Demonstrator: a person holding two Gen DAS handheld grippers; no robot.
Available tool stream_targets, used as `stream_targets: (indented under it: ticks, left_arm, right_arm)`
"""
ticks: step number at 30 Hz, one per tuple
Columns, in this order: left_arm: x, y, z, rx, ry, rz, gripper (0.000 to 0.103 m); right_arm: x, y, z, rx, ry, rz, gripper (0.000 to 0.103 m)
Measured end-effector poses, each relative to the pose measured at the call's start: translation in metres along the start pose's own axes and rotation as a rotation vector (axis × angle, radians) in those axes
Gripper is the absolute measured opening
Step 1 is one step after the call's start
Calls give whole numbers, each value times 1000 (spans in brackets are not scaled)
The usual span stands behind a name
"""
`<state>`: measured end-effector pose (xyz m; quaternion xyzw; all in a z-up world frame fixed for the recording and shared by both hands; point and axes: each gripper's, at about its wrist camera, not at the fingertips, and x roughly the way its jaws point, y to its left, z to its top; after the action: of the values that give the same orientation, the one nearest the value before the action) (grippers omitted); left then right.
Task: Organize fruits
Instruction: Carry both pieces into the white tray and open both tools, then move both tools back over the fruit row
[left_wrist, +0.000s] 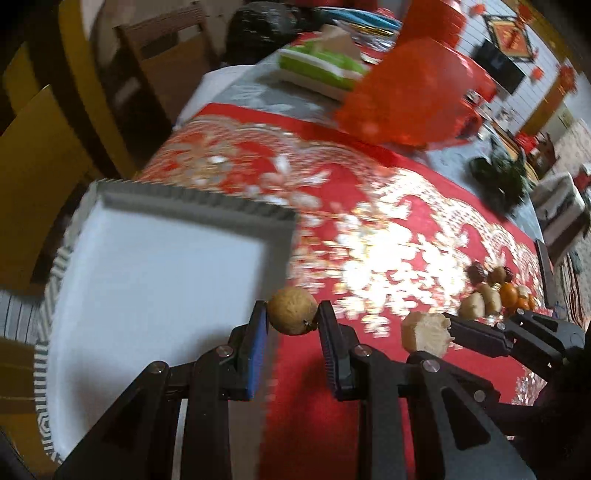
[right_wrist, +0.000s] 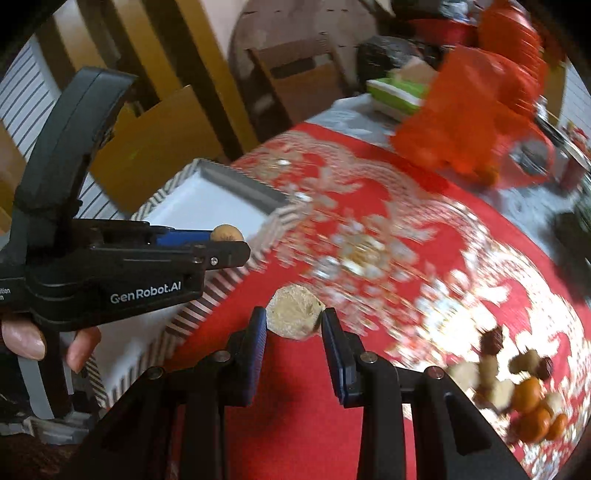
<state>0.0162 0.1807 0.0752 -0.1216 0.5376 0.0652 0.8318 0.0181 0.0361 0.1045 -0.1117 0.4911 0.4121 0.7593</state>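
Above red cloth (left_wrist: 314, 424), near white tray (left_wrist: 155, 280), I carry two fruits: left gripper (left_wrist: 293, 314) squeezes round brown one (left_wrist: 292, 311), right gripper (right_wrist: 294, 317) squeezes pale peeled piece (right_wrist: 293, 312). Tray bare (nothing placed yet). Fruit pile (right_wrist: 517, 384) waits, well apart.

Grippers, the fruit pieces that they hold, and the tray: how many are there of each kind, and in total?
Grippers: 2 (left gripper, right gripper)
Round tan fruit, held by the left gripper: 1
Pale cut piece, held by the right gripper: 1
White tray: 1
Total: 5
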Motion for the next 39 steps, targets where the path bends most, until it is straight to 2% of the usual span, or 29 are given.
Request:
stream_targets:
  ticks: [14,20,28,34,36,39]
  left_arm:
    - [9,104,-27,-162,38,93,27]
    - [11,125,-35,-193,55,116,27]
    - [21,130,-42,-203,75,121,27]
    - [18,127,-40,-199,48,132,29]
    - [13,127,-40,-200,26,139,41]
    - [-2,123,-39,-189,-31,159,51]
  right_arm:
    - [70,69,50,-110,61,99,34]
    - [102,84,51,-136,124,112,34]
    - [122,91,43,-137,171,113,34]
    - [116,85,41,-105,127,155,36]
    - [107,81,40,-95,102,166,41]
    - [81,74,38,-88,-11,158,54]
